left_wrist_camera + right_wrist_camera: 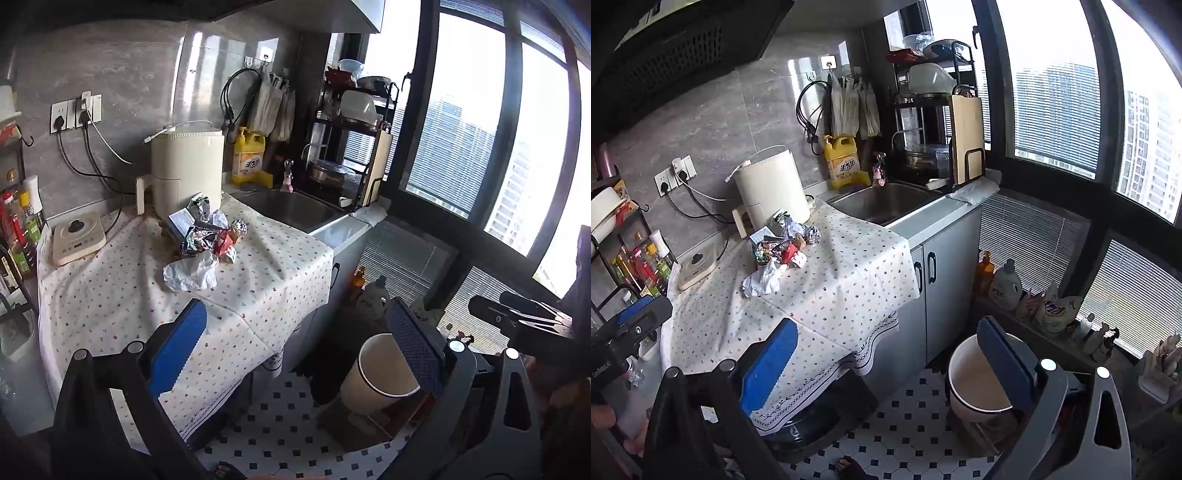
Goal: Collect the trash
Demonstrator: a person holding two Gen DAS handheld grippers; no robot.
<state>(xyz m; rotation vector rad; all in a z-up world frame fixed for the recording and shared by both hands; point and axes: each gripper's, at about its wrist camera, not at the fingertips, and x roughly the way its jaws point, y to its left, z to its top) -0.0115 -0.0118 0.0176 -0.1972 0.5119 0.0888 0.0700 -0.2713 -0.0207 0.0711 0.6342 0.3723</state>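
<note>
- Showing a kitchen corner from two wrist cameras, both views look across a surface point(110, 295) draped with a dotted cloth point(849, 266).
- Left gripper point(295, 343): jaws stand wide apart and hold nothing; its blue pads point(181, 347) frame the lower centre of the left wrist view, above the cloth's near edge and the floor.
- Right gripper point(886, 354): jaws likewise wide apart and empty, in the lower centre of the right wrist view; its body also shows at the right edge of the left wrist view.
- Trash pile point(207, 236): crumpled foil, wrappers and a small blue-and-white packet lie heaped on the cloth, left of centre in both views, just in front of a cream appliance point(188, 170).
- Crumpled white paper point(192, 273): lies at the near side of the pile, touching it.
- Bin point(979, 380): a white, open-topped pail stands on the tiled floor point(905, 424) at lower right, partly hidden behind one pad, well apart from the pile.
- Sink point(886, 199): set in beyond the cloth, centre of frame, with a yellow detergent bottle point(844, 162) behind it.
- Dish rack point(931, 110): stands at the window, upper centre right, with a cutting board point(967, 136) upright against it.
</note>
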